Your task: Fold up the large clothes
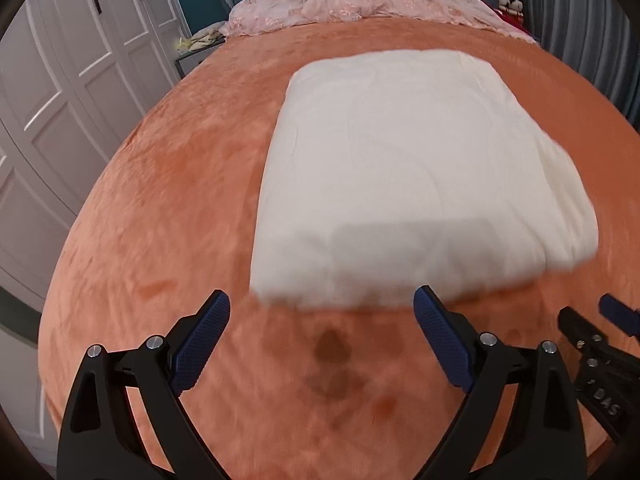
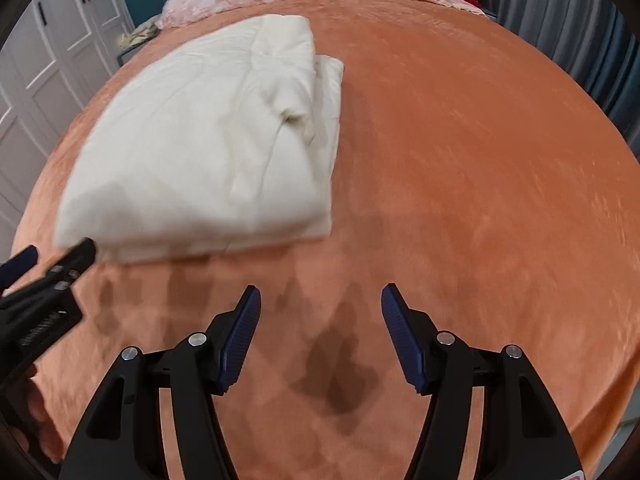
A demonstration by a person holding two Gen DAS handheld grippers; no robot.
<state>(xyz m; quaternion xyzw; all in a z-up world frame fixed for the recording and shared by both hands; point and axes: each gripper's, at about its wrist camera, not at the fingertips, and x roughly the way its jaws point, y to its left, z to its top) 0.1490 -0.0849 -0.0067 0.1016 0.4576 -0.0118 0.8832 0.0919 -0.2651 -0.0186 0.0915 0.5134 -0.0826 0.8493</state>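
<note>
Cream folded garment (image 1: 420,176) lies ahead, long axis running away from me, nearer my left gripper (image 1: 322,340); I see both it and right gripper (image 2: 321,336) spread, empty

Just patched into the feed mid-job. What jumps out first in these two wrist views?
A folded cream garment lies as a thick rectangle on the orange bedspread, ahead of the left gripper and off to the left of the right gripper. Both grippers hang open and empty above bare bedspread. A crumpled pink quilt is heaped at the headboard end.
</note>
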